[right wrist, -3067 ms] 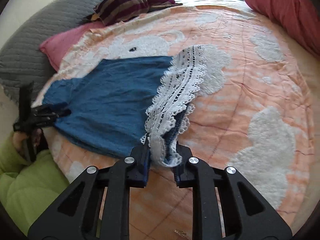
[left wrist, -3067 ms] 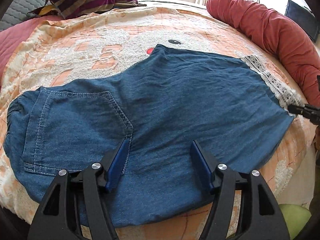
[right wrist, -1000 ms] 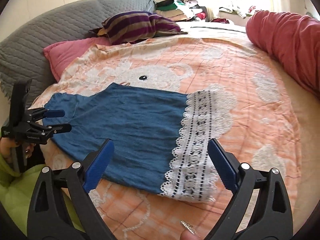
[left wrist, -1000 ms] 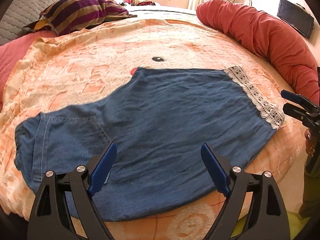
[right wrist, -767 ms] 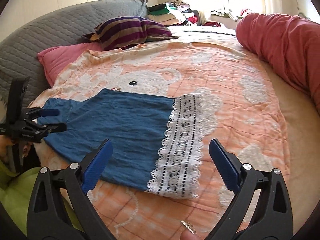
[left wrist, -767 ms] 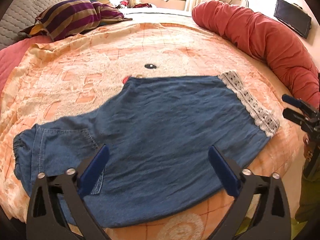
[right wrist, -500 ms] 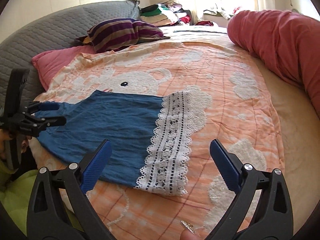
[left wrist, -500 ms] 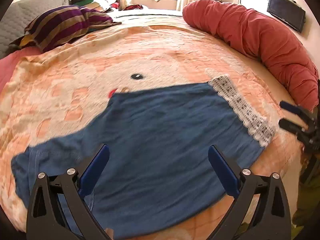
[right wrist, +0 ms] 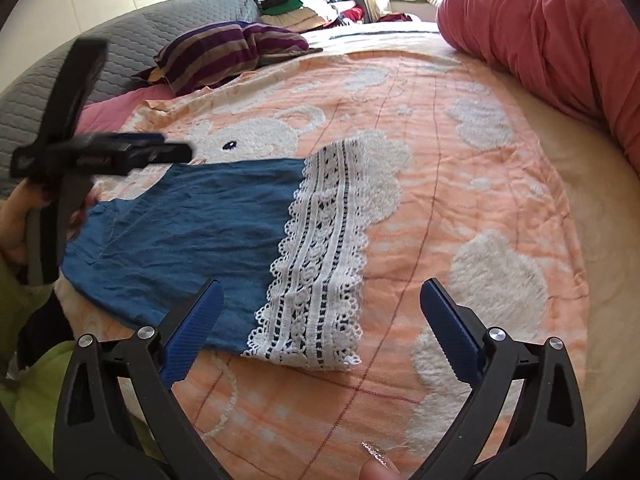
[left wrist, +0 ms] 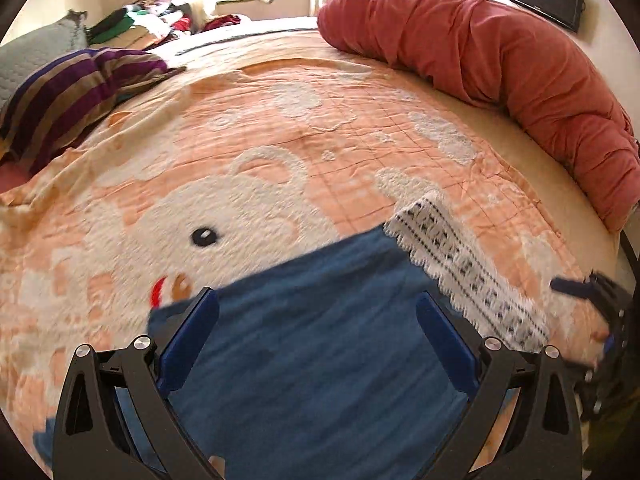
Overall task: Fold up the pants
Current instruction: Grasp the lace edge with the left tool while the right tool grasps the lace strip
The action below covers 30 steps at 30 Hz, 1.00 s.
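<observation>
The blue pants (right wrist: 192, 224) lie flat on the orange blanket (right wrist: 460, 208), near its front edge, with the white lace hem (right wrist: 320, 272) toward the right. The left gripper (left wrist: 316, 332) hangs over the denim, jaws fully wide and holding nothing. The right gripper (right wrist: 320, 320) is wide too, empty, above the lace. For a good fold, I think each gripper should pinch both layers at the edge and lift evenly.
</observation>
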Each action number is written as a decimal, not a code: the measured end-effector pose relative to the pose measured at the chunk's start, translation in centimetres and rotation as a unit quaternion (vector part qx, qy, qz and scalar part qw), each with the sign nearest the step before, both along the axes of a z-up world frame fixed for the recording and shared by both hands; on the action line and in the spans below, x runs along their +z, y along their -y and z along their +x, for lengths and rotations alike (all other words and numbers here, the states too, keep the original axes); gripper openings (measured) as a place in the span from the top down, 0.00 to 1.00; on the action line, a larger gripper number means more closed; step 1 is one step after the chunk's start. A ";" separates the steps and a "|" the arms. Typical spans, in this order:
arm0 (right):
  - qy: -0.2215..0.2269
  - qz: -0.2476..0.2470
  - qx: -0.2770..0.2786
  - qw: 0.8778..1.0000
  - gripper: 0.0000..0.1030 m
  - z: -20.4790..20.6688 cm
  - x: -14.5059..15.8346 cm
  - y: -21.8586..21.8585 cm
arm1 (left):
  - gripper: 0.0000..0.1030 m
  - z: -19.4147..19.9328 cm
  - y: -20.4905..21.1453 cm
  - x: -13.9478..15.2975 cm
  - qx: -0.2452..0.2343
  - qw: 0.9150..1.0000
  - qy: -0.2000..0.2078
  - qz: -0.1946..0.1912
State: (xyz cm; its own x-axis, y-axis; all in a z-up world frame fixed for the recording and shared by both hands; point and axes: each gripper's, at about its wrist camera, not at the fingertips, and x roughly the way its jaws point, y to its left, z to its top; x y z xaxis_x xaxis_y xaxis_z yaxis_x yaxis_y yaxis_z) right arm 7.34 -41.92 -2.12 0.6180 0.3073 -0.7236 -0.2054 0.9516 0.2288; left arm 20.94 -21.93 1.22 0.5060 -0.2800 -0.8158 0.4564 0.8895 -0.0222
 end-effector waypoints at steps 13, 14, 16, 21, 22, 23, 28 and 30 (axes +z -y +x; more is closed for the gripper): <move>-0.033 0.046 -0.007 0.998 0.11 0.6 -2.4 -0.3 | 0.05 6.6 5.4 -3.8 -0.047 0.997 -0.051 -0.025; -0.032 0.052 -0.006 0.998 0.14 0.6 -2.4 -0.3 | 0.06 6.8 5.8 -4.1 -0.052 0.997 -0.056 -0.029; -0.033 0.065 0.000 0.997 0.34 0.7 -2.5 -0.5 | 0.09 7.3 6.6 -4.6 -0.067 0.995 -0.063 -0.043; -0.033 0.053 0.008 0.998 0.41 0.7 -2.9 -1.1 | 0.36 7.7 7.7 -6.3 -0.103 0.990 -0.090 -0.045; -0.034 0.060 0.005 0.998 0.41 0.8 -3.0 -0.9 | 0.36 7.6 7.8 -6.5 -0.113 0.988 -0.093 -0.053; -0.033 0.062 0.001 0.998 0.41 0.9 -3.1 -0.8 | 0.36 7.7 7.9 -6.8 -0.117 0.987 -0.093 -0.051; -0.034 0.077 -0.002 0.996 0.39 1.4 -3.3 -1.1 | 0.31 8.1 8.3 -8.4 -0.129 0.983 -0.114 -0.058; -0.030 0.081 0.000 0.996 0.42 1.4 -3.2 -1.2 | 0.31 8.0 8.4 -8.6 -0.131 0.983 -0.114 -0.061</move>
